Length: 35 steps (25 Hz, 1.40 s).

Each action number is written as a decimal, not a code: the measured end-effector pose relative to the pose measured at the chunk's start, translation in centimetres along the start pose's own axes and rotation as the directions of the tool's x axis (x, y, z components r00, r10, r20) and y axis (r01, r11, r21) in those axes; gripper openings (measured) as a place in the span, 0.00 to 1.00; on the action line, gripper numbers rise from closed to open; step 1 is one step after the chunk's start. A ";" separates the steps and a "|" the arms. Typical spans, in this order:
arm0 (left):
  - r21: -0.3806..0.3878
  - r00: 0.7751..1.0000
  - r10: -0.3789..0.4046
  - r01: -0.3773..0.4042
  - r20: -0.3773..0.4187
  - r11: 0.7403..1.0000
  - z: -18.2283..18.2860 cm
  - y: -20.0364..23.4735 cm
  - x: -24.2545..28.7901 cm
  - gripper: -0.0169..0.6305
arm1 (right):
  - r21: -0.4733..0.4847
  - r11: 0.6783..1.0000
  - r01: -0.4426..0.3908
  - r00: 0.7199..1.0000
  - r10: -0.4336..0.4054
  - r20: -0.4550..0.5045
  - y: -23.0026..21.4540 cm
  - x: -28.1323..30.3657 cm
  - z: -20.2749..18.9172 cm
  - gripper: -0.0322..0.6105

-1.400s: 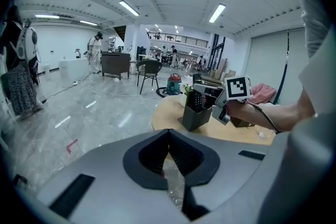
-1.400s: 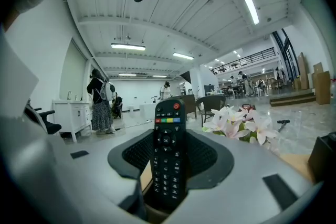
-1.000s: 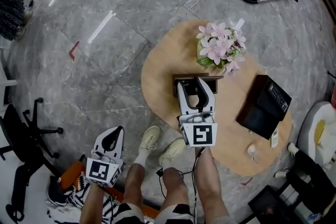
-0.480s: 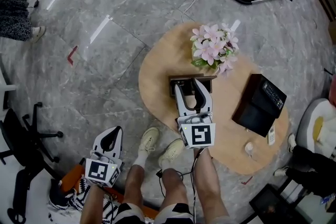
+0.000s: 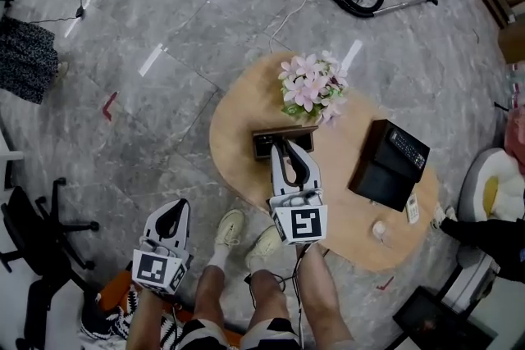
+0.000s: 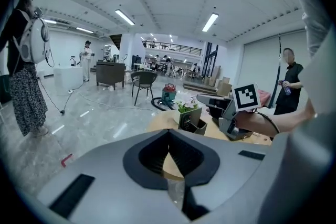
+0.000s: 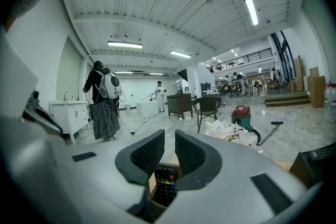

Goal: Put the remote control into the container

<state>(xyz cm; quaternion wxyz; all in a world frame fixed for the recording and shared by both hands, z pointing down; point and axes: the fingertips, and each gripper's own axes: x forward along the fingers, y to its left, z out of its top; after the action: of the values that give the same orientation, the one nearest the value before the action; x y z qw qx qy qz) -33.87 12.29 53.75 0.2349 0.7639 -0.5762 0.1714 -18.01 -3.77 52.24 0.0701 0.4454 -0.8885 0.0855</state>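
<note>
Judging from what we see, the job looks all but done: the remote stands in the container on the surface. It sits just below the right gripper, whose jaws have just been closing to a narrow gap with nothing between them. The left gripper is closed and empty (held off to the side). We think only drawing away is left.

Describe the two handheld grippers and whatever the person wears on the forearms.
The left gripper and right gripper match: pale grey moulded bodies, two curved jaws lined with black ribbed pads, and a rear cube bearing black-and-white square markers. A thin black cable loops at the right wrist. The forearms are unsleeved. The right jaws have just been closing, pads touching nothing.
</note>
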 end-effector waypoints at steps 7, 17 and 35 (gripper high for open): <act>0.036 0.998 -0.043 0.041 0.052 0.999 3.7 -1.2 -0.3 0.04 | -0.001 0.998 0.065 0.998 -0.065 0.012 -0.9 -2.7 2.8 0.10; 0.095 0.987 -0.134 0.125 0.093 0.988 8.3 -5.4 -0.9 0.04 | 0.000 0.988 0.157 0.987 -0.157 0.018 -3.7 -8.1 6.5 0.07; 0.205 0.938 -0.320 0.290 0.133 0.935 13.7 -14.5 -0.1 0.04 | 0.040 0.926 0.376 0.926 -0.376 -0.009 -8.7 -21.2 7.9 0.07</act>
<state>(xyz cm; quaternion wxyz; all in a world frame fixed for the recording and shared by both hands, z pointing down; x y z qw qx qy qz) -20.03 7.99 39.96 0.1397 0.8739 -0.4496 0.1211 1.21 5.92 41.00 0.0766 0.6088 -0.7846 0.0889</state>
